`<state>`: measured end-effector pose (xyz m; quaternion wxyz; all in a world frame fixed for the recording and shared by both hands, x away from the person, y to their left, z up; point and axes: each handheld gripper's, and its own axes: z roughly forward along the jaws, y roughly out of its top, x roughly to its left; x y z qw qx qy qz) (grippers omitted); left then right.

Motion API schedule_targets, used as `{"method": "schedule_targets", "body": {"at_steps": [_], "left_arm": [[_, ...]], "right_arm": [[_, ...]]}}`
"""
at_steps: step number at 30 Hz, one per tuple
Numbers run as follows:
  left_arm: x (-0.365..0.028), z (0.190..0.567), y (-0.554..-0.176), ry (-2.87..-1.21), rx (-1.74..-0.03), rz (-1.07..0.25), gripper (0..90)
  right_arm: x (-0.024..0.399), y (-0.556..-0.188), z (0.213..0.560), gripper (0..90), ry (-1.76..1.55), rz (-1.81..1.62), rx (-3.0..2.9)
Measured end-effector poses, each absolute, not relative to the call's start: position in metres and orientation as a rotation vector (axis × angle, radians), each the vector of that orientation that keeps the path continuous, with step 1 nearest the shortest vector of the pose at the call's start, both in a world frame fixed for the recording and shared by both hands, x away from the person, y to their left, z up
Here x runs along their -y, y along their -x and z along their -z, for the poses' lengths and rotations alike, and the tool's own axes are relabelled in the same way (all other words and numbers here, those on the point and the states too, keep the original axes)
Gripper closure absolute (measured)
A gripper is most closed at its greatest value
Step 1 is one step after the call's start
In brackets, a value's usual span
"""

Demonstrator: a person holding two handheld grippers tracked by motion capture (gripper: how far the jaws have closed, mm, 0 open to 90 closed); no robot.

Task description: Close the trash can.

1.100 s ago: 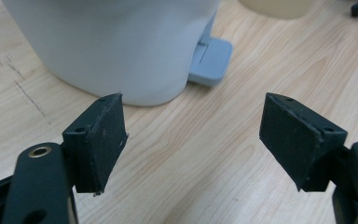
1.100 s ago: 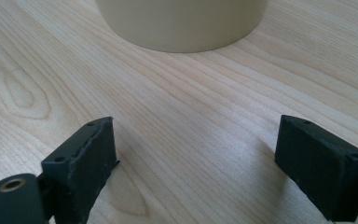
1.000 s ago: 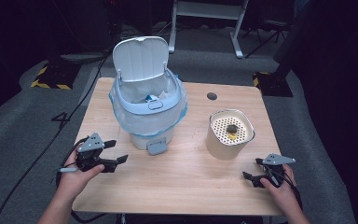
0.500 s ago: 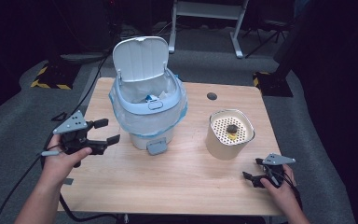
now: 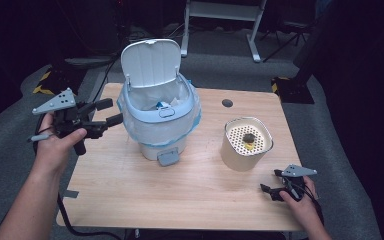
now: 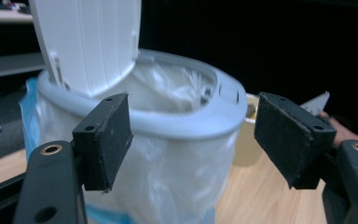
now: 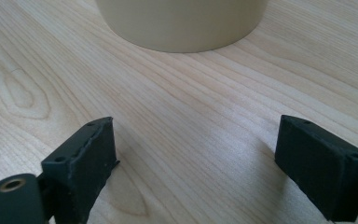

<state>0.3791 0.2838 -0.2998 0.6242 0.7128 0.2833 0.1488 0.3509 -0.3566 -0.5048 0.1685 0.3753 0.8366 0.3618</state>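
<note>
From above, my left gripper [image 5: 111,112], open and empty, hung at nine o'clock of the lined bin [image 5: 159,117]. Its own view showed the bin rim [image 6: 186,122] between jaws; closing carelessly might snag the liner. My right gripper [image 7: 196,163], open and empty, faced the beige container [image 7: 182,23].

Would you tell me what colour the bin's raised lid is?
White; the small plastic bin's raised lid shows best in the high view.
</note>
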Motion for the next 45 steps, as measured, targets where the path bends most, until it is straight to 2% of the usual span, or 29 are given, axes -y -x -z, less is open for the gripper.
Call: {"method": "schedule_targets", "body": {"at_steps": [7,14,20,28,32,45], "left_arm": [[-0.284,0.28,-0.395,-1.618,-0.672,-0.369,31.3],[-0.285,0.27,-0.412,-1.565,-0.729,-0.393,27.7],[-0.286,0.263,-0.427,-1.604,-0.766,-0.481,27.9],[-0.282,0.255,-0.445,-1.6,-0.752,-0.49,33.5],[-0.281,0.252,-0.453,-1.615,-0.768,-0.535,34.6],[-0.268,0.254,-0.471,-1.626,-0.75,-0.491,37.1]], "right_arm": [[0.357,-0.351,0.505,12.5,-1.067,-1.031,-2.379],[0.357,-0.351,0.505,12.5,-1.068,-1.029,-2.379],[0.357,-0.351,0.505,12.5,-1.068,-1.032,-2.379],[0.357,-0.351,0.505,12.5,-1.068,-1.029,-2.379],[0.357,-0.351,0.505,12.5,-1.068,-1.032,-2.379],[0.357,-0.351,0.505,12.5,-1.068,-1.03,-2.379]]}}
